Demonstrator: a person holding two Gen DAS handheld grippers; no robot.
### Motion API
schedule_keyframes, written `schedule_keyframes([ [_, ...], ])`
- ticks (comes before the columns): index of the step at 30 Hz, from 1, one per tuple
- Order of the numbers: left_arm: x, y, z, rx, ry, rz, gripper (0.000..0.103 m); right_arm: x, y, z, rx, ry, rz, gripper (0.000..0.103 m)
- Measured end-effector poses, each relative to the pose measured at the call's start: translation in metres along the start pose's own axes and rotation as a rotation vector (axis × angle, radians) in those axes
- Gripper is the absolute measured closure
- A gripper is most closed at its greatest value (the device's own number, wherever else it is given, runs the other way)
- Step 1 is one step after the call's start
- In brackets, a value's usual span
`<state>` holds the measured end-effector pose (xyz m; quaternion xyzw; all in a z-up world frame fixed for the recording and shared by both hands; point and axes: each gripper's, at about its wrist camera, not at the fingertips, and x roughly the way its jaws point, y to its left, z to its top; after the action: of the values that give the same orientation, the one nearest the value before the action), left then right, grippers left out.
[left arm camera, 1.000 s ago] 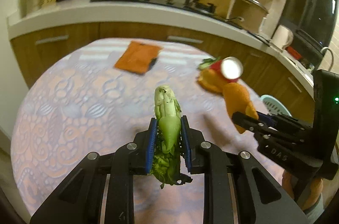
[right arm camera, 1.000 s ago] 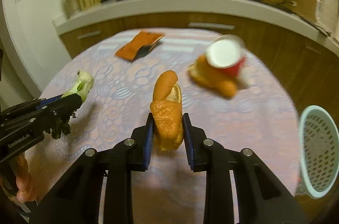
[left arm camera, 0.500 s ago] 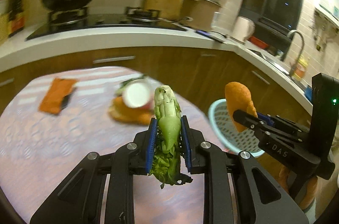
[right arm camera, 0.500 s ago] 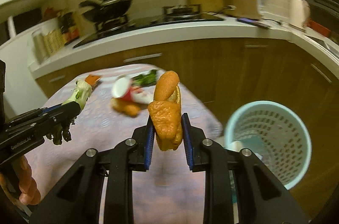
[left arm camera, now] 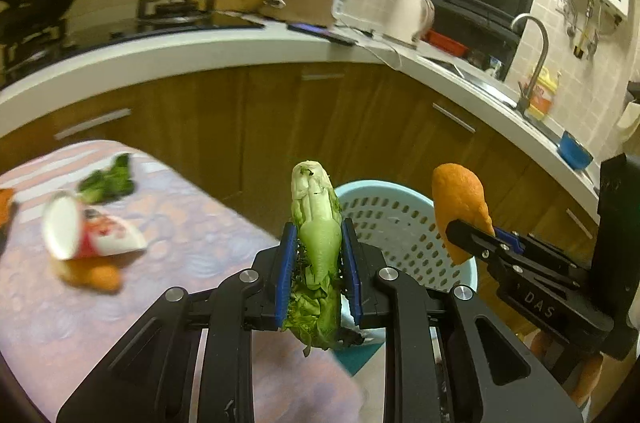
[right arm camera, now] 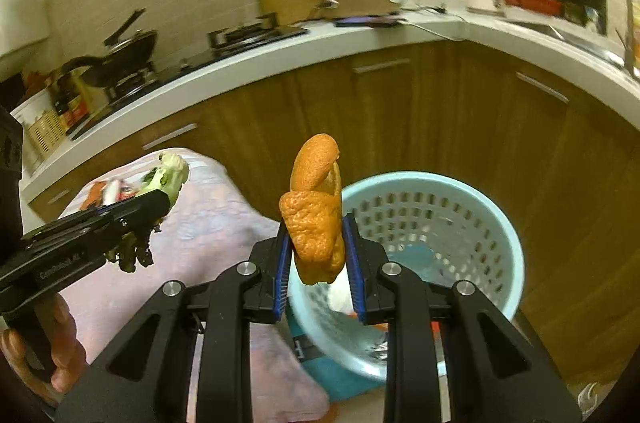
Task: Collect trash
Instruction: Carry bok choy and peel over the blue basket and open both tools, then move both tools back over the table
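Observation:
My left gripper (left arm camera: 318, 243) is shut on a pale green cabbage stalk (left arm camera: 318, 223), held upright over the table's right edge. My right gripper (right arm camera: 316, 247) is shut on an orange peel (right arm camera: 316, 219), held above the near rim of a light blue perforated trash basket (right arm camera: 460, 223). The basket stands on the floor beside the table and holds some trash. In the left wrist view the basket (left arm camera: 400, 223) lies just behind the cabbage, with the right gripper (left arm camera: 464, 235) and peel (left arm camera: 460, 207) over it. In the right wrist view the left gripper (right arm camera: 156, 207) shows at left.
On the patterned tablecloth (left arm camera: 120, 303) lie a tipped red-and-white paper cup (left arm camera: 84, 235), an orange peel piece (left arm camera: 92, 275) and green leaves (left arm camera: 108, 179). Wooden cabinets (right arm camera: 440, 119) and a white counter (left arm camera: 200, 55) with stove, pot and sink curve behind.
Both grippers have swung right from over the table toward the blue basket, keeping hold of the cabbage and peel. The basket is now close in front of both.

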<state>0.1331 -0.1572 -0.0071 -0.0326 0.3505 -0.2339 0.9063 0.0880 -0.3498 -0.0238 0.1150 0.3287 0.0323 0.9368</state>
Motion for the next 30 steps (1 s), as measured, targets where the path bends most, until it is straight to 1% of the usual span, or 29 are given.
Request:
schedule_keyframes([
  [2,0.024,-0.007,0.002,0.001,0.053,0.017,0.082,0.006,-0.014,-0.002,0.025,0.013,-0.011,0.081],
  [6,0.055,-0.014,-0.001,-0.011,0.11,-0.029,0.082,0.023,-0.04,-0.007,0.078,0.053,-0.033,0.081],
  [8,0.069,-0.021,-0.004,0.0,0.136,-0.046,0.082,0.031,-0.051,-0.011,0.1,0.072,-0.039,0.081],
  [12,0.089,-0.034,-0.011,0.033,0.182,-0.05,0.082,0.041,-0.063,-0.017,0.122,0.1,-0.046,0.081],
  [17,0.101,-0.042,-0.016,0.052,0.206,-0.064,0.082,0.049,-0.072,-0.022,0.14,0.123,-0.051,0.079],
  [24,0.104,-0.049,-0.014,0.064,0.202,-0.089,0.082,0.054,-0.078,-0.024,0.159,0.144,-0.06,0.078],
  [25,0.105,-0.049,-0.014,0.07,0.208,-0.097,0.082,0.056,-0.079,-0.025,0.164,0.151,-0.062,0.076],
  [26,0.105,-0.049,-0.015,0.073,0.212,-0.102,0.078,0.059,-0.081,-0.026,0.176,0.167,-0.058,0.073],
  [27,0.104,-0.049,-0.015,0.07,0.213,-0.102,0.063,0.06,-0.083,-0.026,0.187,0.175,-0.056,0.058],
  [28,0.101,-0.048,-0.015,0.065,0.207,-0.097,0.057,0.06,-0.085,-0.027,0.202,0.176,-0.061,0.038],
  [29,0.097,-0.047,-0.014,0.064,0.19,-0.089,0.054,0.057,-0.087,-0.027,0.212,0.163,-0.069,0.035],
  [30,0.093,-0.046,-0.013,0.064,0.184,-0.087,0.053,0.055,-0.086,-0.027,0.205,0.157,-0.069,0.035],
])
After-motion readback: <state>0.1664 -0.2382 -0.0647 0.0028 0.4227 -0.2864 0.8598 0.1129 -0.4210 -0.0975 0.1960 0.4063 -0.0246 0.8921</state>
